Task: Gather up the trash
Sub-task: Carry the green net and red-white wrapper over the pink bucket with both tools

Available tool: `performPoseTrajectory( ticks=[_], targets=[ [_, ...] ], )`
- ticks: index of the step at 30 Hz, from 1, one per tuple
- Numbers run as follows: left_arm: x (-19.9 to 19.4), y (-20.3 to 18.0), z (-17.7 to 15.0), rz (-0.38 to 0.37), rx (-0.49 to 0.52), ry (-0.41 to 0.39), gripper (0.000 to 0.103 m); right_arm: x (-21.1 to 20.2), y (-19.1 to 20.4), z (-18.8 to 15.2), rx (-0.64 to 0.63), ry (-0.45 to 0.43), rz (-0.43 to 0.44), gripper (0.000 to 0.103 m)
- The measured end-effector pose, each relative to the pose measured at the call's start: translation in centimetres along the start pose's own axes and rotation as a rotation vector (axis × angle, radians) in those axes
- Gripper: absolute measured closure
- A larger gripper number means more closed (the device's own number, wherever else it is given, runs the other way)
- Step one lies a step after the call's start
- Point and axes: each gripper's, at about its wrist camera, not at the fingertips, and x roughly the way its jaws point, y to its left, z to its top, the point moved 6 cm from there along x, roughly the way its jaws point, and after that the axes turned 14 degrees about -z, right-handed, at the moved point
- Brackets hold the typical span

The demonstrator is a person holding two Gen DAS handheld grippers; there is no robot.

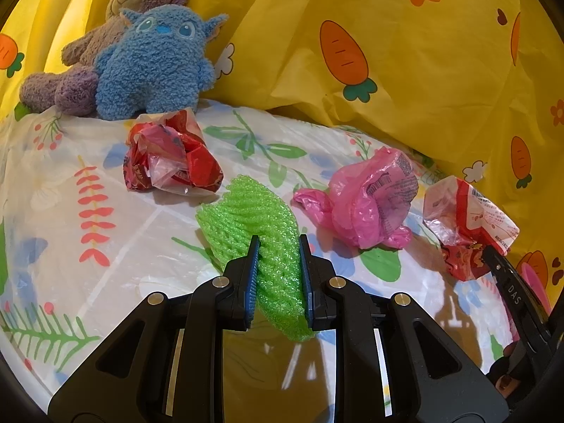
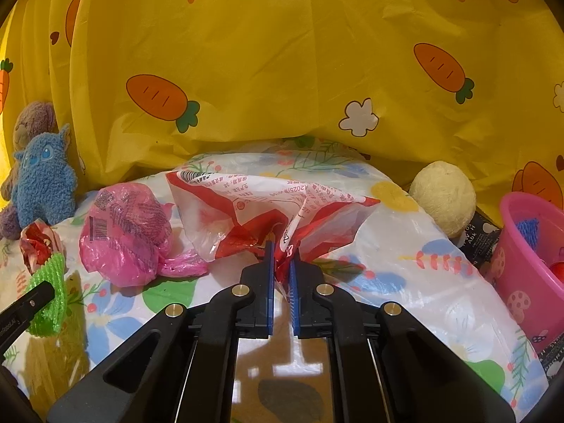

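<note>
My left gripper (image 1: 278, 243) is shut on a green foam net (image 1: 257, 218), which also shows at the left edge of the right wrist view as the green foam net (image 2: 53, 282). My right gripper (image 2: 282, 252) is shut on a red and white plastic wrapper (image 2: 268, 204); the left wrist view has that wrapper (image 1: 469, 222) at the right, with the right gripper's finger under it. A crumpled pink bag (image 1: 366, 197) lies between the two, seen again as the pink bag (image 2: 123, 232). A crumpled red wrapper (image 1: 169, 155) lies farther back on the left.
A pink bucket (image 2: 521, 275) with items inside stands at the right edge of the floral cover (image 2: 423, 282). A blue plush toy (image 1: 155, 63) and a brown plush toy (image 1: 105, 35) sit at the back left. A cream ball (image 2: 442, 197) rests near yellow carrot-print fabric (image 2: 282, 70).
</note>
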Motion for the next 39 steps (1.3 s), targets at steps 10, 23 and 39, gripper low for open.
performPoseTrajectory(
  ticks=[10, 23, 39],
  targets=[
    [0.0, -1.1, -0.3, -0.020, 0.032, 0.008, 0.083, -4.5, -4.1, -0.6, 0.057, -0.041, 0.013, 0.095],
    [-2.9, -6.6, -1.2, -0.086, 0.142, -0.005, 0.083, -9.2, -8.9, -2.9, 0.047, -0.082, -0.018, 0.095],
    [-5.3, -18.2, -3.4, -0.224, 0.322, -0.005, 0.083, -12.9, -15.5, -2.1, 0.105, -0.163, -0.073, 0.095]
  ],
)
